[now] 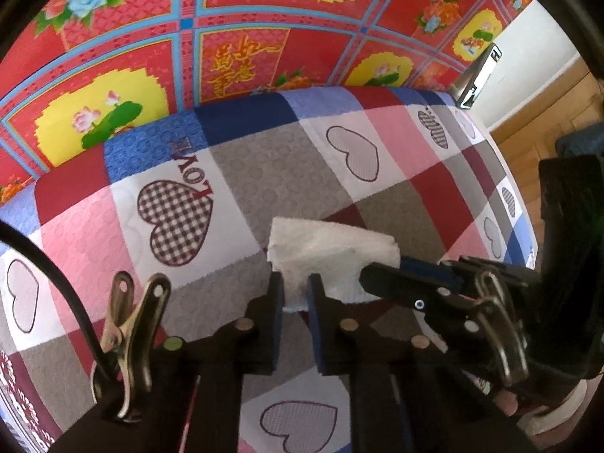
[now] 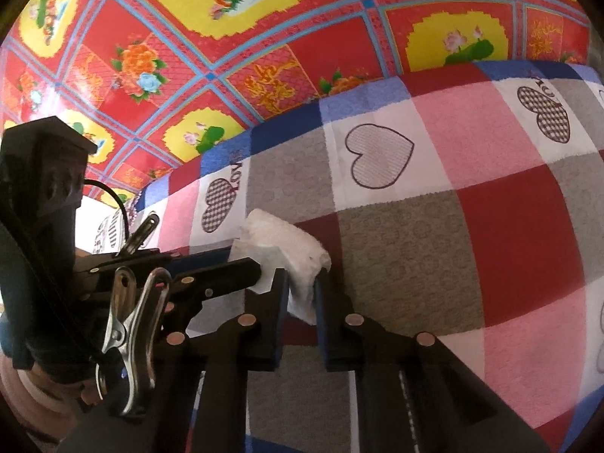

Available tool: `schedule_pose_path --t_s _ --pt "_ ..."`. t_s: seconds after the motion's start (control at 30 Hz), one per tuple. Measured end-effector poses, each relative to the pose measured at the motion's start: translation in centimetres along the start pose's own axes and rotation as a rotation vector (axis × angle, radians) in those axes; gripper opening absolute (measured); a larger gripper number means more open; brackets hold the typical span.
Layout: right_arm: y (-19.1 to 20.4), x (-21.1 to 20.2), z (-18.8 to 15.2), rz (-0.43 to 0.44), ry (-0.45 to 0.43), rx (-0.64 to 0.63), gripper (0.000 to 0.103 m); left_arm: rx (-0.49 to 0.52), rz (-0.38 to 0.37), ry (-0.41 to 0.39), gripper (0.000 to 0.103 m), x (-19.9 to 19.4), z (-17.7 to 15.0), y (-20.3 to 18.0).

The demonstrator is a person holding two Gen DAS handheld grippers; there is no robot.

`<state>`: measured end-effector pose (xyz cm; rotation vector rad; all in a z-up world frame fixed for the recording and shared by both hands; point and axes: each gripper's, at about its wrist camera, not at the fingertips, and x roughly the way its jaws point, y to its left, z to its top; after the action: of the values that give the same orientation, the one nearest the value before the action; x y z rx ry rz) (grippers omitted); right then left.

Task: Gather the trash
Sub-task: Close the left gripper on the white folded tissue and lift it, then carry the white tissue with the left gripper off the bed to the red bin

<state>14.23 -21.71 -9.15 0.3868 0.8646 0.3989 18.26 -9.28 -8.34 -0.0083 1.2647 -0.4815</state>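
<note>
Tissue [image 1: 332, 253] on quilt [image 1: 264, 173] pinched btwn both grippers' fingers [image 1: 277, 294], L [image 1: 296, 294] & R [image 2: 302, 294], at opposite edges.

A bed [image 1: 264, 173] with a patchwork heart-print cover carries one crumpled white tissue [image 1: 332, 253].

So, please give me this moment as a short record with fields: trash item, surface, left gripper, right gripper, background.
trash item: crumpled white paper tissue, held at two sides
surface: checked quilt with heart patches, in pink, grey, red and blue
left gripper: jaws shut on the tissue's near edge
right gripper: jaws shut on the tissue's other end
background: red floral cloth with yellow medallions behind the quilt
</note>
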Motion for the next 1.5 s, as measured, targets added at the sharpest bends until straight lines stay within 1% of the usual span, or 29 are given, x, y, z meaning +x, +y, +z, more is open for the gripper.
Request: schedule_pose_path --t_s 0.13,0.3,0.47,0.73,1.07,1.27,1.5 --pt "0.5 -0.1 -0.2 0.013 0.003 -0.013 0.014 -0.013 0.003 -0.02 0.01 -1.1 -0.9 0.3" --pt "1.8 -0.1 -0.7 0.041 0.007 -0.046 0.014 -0.054 0.01 -0.044 0.01 -2.5 -2.1 1.3" --pt "3.6 0.2 -1.1 0.066 0.02 -0.092 0.013 -0.097 0.035 -0.075 0.01 -4.5 -3.9 2.6" --pt "8.4 0.5 -2.6 0.108 0.039 -0.204 0.013 -0.176 0.078 -0.143 0.01 -8.3 -7.4 5.0" --pt "14.1 0.3 -4.6 0.146 0.057 -0.31 0.013 -0.264 0.108 -0.207 0.009 -12.3 -11.8 7.6" --pt "17.2 0.1 -5.9 0.163 0.054 -0.349 0.013 -0.29 0.123 -0.25 0.009 -14.9 -14.3 9.2" --pt "22.4 -0.3 -8.1 0.174 0.042 -0.411 0.013 -0.322 0.137 -0.297 0.009 -18.4 -18.2 11.5"
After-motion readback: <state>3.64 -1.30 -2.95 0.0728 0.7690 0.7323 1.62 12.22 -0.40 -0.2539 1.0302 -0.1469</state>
